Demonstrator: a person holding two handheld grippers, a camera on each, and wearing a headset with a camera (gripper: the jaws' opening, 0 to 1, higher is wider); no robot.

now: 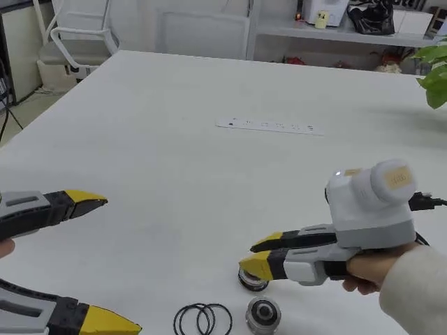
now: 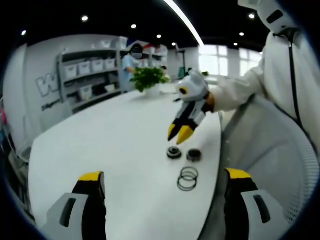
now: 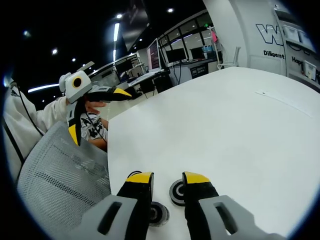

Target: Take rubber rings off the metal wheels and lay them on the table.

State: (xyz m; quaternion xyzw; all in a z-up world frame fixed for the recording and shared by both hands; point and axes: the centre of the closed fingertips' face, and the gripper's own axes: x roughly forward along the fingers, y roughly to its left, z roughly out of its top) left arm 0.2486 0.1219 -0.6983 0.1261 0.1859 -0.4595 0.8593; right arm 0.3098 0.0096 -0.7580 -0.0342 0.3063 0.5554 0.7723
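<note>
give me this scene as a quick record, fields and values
table: white
left gripper: jaws wide open, holding nothing
right gripper: jaws slightly apart, tips at the far wheel
far wheel: partly hidden by the right gripper
near wheel: free, beside the rings
rings: overlapping, flat on the table
rings left on wheels: cannot tell

Bright, even indoor light; fisheye gripper views.
A strip light [image 2: 182, 20] and ceiling spots shine down on the white surface [image 1: 209, 174], which is nearly washed out in the right gripper view. The shadow under the right gripper [image 1: 246, 255] is soft and faint. The head view is sharp; the gripper views curve at their edges.
</note>
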